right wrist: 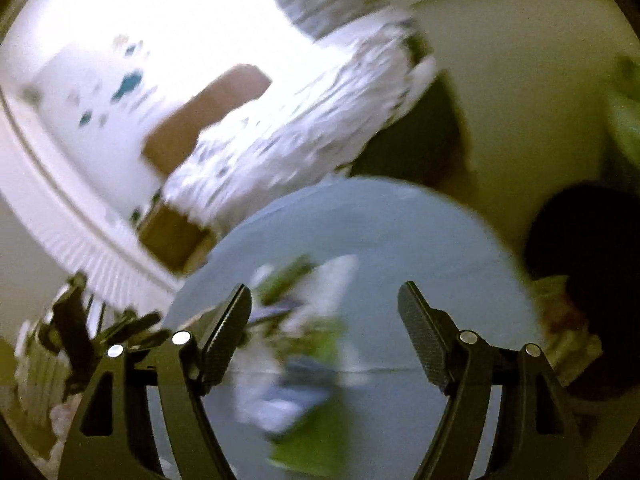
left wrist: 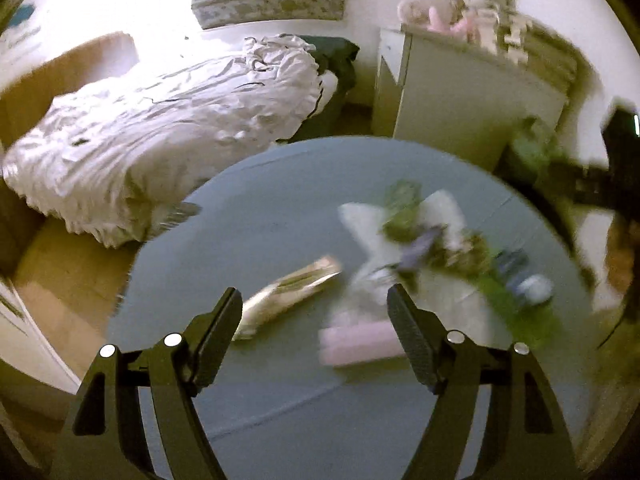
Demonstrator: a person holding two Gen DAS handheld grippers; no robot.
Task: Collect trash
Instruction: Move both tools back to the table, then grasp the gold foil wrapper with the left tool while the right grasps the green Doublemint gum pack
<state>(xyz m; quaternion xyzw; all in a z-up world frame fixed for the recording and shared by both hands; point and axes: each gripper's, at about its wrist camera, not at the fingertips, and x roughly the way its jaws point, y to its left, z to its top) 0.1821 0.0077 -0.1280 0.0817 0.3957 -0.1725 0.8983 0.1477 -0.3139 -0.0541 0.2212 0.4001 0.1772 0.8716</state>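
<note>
Both grippers, left [left wrist: 314, 300] & right [right wrist: 324, 296], wide apart, empty, hovering over trash [left wrist: 436, 240] on round table [left wrist: 280, 400].

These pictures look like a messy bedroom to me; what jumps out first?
A round grey table fills the middle, strewn with blurry litter: a shiny wrapper, a pink packet and green scraps. Behind it on the left lies a rumpled white duvet. Both black claws, left claw and right claw, hang open above the table.
</note>
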